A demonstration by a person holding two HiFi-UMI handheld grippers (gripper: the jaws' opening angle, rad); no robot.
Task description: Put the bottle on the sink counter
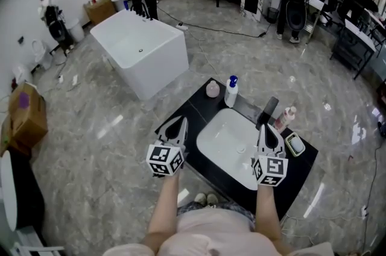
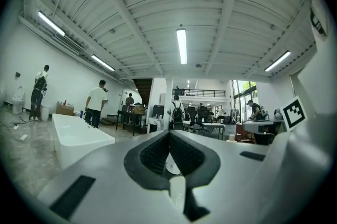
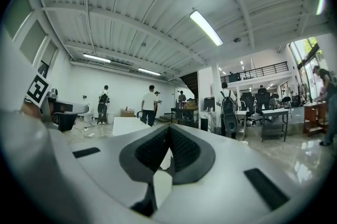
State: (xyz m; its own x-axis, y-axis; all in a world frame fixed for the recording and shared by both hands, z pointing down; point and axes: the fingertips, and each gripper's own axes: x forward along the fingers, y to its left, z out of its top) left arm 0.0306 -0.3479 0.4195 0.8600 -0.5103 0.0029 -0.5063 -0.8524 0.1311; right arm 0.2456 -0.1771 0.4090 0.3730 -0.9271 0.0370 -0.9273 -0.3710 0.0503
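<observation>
L gripper [image 1: 181,121] & R gripper [image 1: 264,128], jaws pressed together, empty; blue-capped bottle [image 1: 231,92] on counter [image 1: 199,105] only in head view.

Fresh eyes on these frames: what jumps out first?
The black sink counter with its white basin sits centre in the head view, a blue-capped bottle upright at its far edge. The left gripper and right gripper flank the basin, both shut and empty. A white bathtub stands beyond, upper left.
</observation>
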